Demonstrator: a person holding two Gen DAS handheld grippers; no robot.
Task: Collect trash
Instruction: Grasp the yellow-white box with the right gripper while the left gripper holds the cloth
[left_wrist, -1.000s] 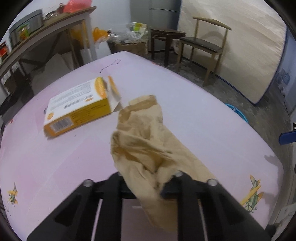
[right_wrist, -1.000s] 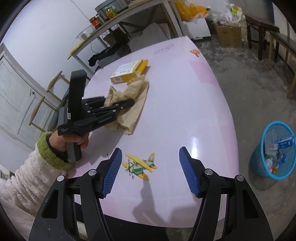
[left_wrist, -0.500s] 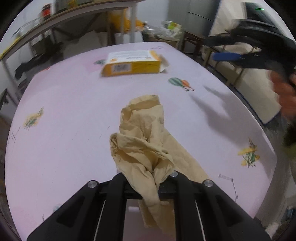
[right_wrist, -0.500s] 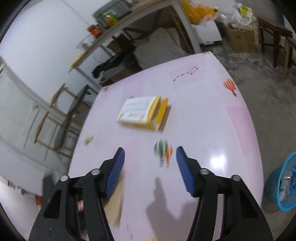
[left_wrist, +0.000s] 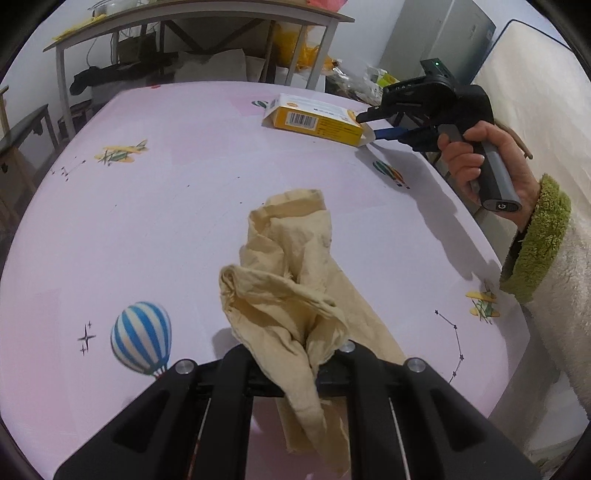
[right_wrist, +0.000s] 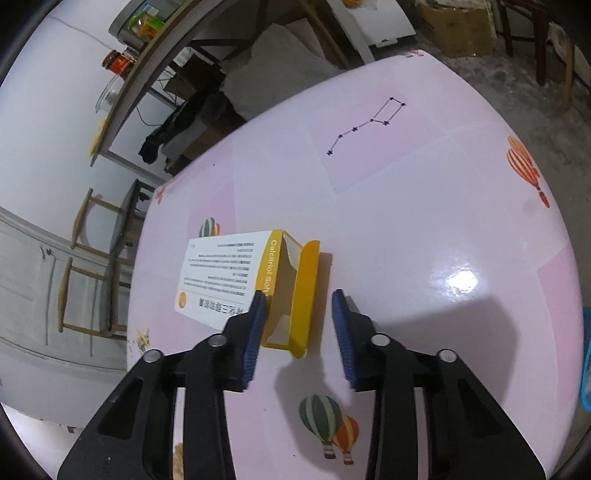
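The left gripper (left_wrist: 295, 363) pinched a crumpled paper bag (left_wrist: 291, 280) above the desk (left_wrist: 166, 206), while the spread right gripper (right_wrist: 299, 325) straddled the yellow carton's (right_wrist: 236, 273) open flap, apparently readying a grab.

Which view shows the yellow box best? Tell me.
The right wrist view: the yellow box fills the centre, its open end between the open right hand-held gripper. The left wrist view shows it small and far.

Open carton flap (right_wrist: 303, 295) (between fingers (right_wrist: 255, 332))
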